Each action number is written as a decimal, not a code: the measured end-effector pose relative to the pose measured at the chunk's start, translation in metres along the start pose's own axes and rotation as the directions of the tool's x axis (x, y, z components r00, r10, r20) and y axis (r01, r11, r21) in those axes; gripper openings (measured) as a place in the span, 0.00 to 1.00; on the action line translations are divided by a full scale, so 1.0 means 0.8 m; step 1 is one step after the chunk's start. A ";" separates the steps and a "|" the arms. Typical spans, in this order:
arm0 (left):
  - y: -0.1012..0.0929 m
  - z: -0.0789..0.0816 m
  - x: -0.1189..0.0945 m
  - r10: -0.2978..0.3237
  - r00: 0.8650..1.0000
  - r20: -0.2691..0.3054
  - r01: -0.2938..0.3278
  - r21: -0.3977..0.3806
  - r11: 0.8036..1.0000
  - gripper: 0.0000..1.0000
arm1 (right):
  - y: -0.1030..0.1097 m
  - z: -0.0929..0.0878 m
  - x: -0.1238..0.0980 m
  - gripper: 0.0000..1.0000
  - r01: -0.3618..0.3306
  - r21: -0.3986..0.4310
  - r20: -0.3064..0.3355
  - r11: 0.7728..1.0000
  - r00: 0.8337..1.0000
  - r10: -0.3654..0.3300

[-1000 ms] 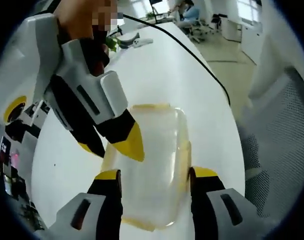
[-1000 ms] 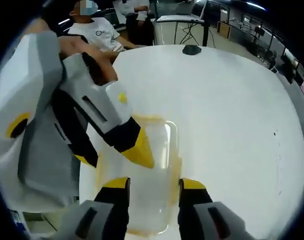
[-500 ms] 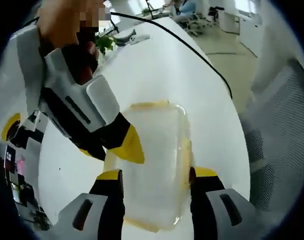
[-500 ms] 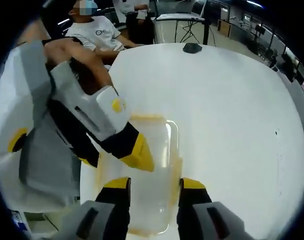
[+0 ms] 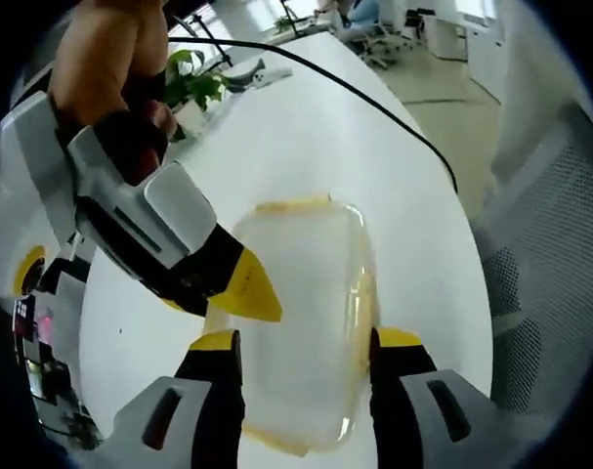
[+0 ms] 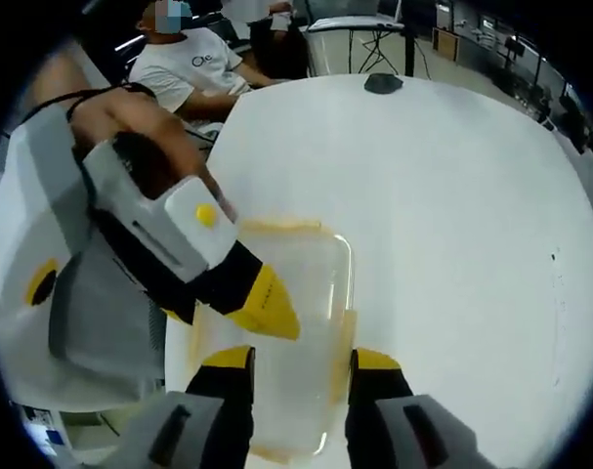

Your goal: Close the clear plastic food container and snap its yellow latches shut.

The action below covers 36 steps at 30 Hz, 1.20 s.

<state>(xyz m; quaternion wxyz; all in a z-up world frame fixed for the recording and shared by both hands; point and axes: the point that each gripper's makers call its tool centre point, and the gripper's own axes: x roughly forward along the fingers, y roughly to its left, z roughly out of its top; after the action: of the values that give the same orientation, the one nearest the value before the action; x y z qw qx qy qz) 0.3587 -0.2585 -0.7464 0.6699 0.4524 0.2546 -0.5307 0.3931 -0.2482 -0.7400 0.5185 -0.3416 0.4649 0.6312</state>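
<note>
1. Left gripper view: container (image 5: 301,318) of clear plastic lies flat on the white table (image 5: 306,137), lid on, with yellow latches (image 5: 360,303) along its sides. The left gripper (image 5: 306,347) has its jaws apart, one at each long side of the container, near it. The right gripper (image 5: 242,293) reaches in from the left of this view, its yellow tip over the container's edge; whether its jaws are apart or together cannot be told here. A black cable (image 5: 374,103) runs across the table, and a potted plant (image 5: 189,83) stands farther off.

2. Right gripper view: the container (image 6: 296,322) sits between the right gripper's (image 6: 301,362) spread jaws. The left gripper (image 6: 262,308) comes in from the left, its yellow tip over the container's near edge. A person in a white shirt (image 6: 193,59) sits beyond the table (image 6: 452,195).
</note>
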 end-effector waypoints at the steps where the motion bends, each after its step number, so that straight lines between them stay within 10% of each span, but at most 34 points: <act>1: 0.000 -0.001 -0.002 0.001 1.000 0.002 -0.001 -0.003 1.000 0.49 | -0.001 0.000 0.000 0.35 -0.002 0.001 0.003 1.000 1.000 0.002; 26: 0.009 0.011 -0.030 -0.057 0.992 0.108 0.074 -0.155 0.985 0.53 | 0.022 0.004 -0.022 0.56 0.119 -0.023 0.136 0.993 0.984 -0.115; 36: 0.032 -0.024 -0.055 -0.132 0.984 0.117 0.151 -0.171 0.974 0.63 | 0.044 -0.017 -0.029 0.63 0.156 0.006 0.176 0.988 0.972 -0.155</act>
<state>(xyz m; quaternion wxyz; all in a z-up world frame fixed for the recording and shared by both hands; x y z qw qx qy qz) 0.3719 -0.2198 -0.7104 0.6808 0.3427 0.2974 -0.5750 0.3637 -0.2699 -0.7154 0.6039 -0.3220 0.3866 0.6182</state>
